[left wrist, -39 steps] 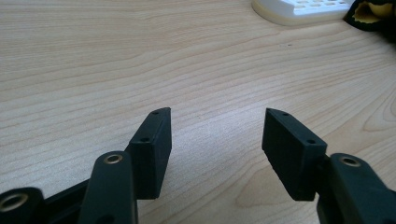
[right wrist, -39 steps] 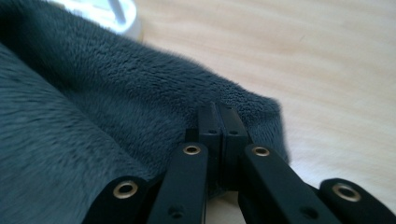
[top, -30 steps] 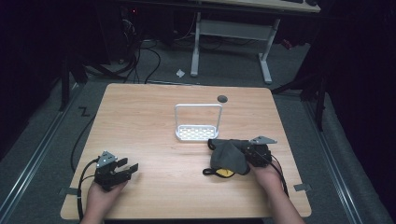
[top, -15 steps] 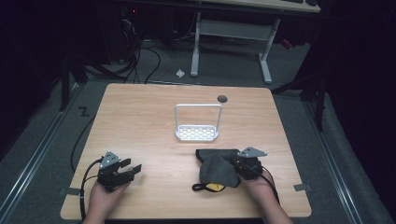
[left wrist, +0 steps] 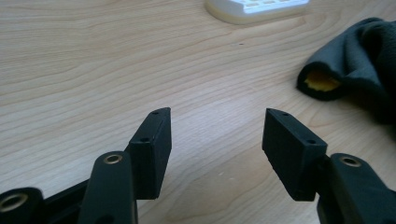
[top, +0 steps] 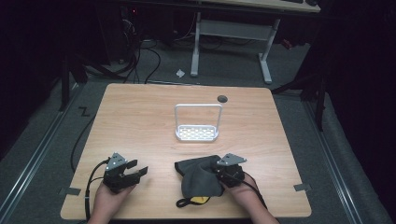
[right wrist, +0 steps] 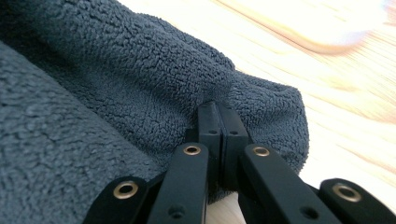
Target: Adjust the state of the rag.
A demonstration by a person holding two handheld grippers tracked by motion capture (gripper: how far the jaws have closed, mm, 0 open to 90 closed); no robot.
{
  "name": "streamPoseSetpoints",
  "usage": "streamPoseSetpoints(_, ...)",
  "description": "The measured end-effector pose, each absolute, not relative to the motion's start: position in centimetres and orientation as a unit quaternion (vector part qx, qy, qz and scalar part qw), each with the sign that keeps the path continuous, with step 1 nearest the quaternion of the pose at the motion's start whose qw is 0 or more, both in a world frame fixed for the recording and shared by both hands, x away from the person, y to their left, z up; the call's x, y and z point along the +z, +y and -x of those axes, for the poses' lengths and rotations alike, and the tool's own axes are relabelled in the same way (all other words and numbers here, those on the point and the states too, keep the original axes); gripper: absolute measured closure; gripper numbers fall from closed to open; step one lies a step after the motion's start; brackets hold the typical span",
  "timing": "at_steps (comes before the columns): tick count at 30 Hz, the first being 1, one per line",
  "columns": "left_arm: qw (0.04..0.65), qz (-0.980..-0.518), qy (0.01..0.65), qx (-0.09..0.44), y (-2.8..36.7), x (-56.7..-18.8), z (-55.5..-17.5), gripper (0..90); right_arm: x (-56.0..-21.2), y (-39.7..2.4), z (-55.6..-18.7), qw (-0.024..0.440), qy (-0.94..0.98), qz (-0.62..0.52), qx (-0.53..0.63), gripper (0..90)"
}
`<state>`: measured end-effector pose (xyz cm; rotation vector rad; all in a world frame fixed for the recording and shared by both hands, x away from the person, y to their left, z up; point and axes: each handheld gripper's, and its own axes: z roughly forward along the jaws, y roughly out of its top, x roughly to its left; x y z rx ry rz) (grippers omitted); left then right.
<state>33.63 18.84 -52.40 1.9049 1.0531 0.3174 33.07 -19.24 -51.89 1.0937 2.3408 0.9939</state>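
One wooden worktop (top: 140, 116) carries everything here. On it lies one dark grey fleece cloth (top: 198, 179) with one yellow patch (top: 201, 199) showing at its near edge, and one black loop (top: 183, 202) trailing from it. One white rack (top: 197, 134) with a single arched handle stands on the worktop. One round dark hole (top: 222, 98) marks the far part of the worktop. There are two grippers: one left gripper (top: 136, 171) and one right gripper (top: 219, 173), each with two black jaws and one grey three-cornered plate on top.
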Motion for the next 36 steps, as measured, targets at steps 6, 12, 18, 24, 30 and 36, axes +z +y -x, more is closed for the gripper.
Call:
streamPoseSetpoints(6, 0.456, -0.781, 0.409, 0.124, 17.5, -52.2, -33.2, 42.9, -52.1, -17.4, -33.2, 0.187, 0.837, -0.37, 0.357, 90.0)
streamPoseSetpoints(12, 0.453, -0.788, 0.4, 0.119, 16.7, -52.3, -33.1, 42.9, -51.4, -17.4, -33.2, 0.198, 0.829, -0.371, 0.368, 83.7)
streamPoseSetpoints(18, 0.458, -0.785, 0.402, 0.114, 16.3, -52.3, -32.9, 43.0, -49.0, -18.7, -32.3, 0.216, 0.805, -0.377, 0.404, 79.5)
streamPoseSetpoints(24, 0.457, -0.788, 0.397, 0.11, 15.6, -52.3, -32.8, 42.9, -46.3, -19.7, -30.6, 0.224, 0.783, -0.367, 0.45, 77.0)
streamPoseSetpoints(30, 0.454, -0.792, 0.393, 0.108, 15.1, -52.5, -32.8, 43.2, -45.5, -18.5, -29.0, 0.207, 0.788, -0.34, 0.47, 70.5)
streamPoseSetpoints(36, 0.45, -0.796, 0.39, 0.108, 14.9, -52.6, -32.7, 43.1, -46.0, -16.5, -28.2, 0.175, 0.803, -0.317, 0.474, 57.1)
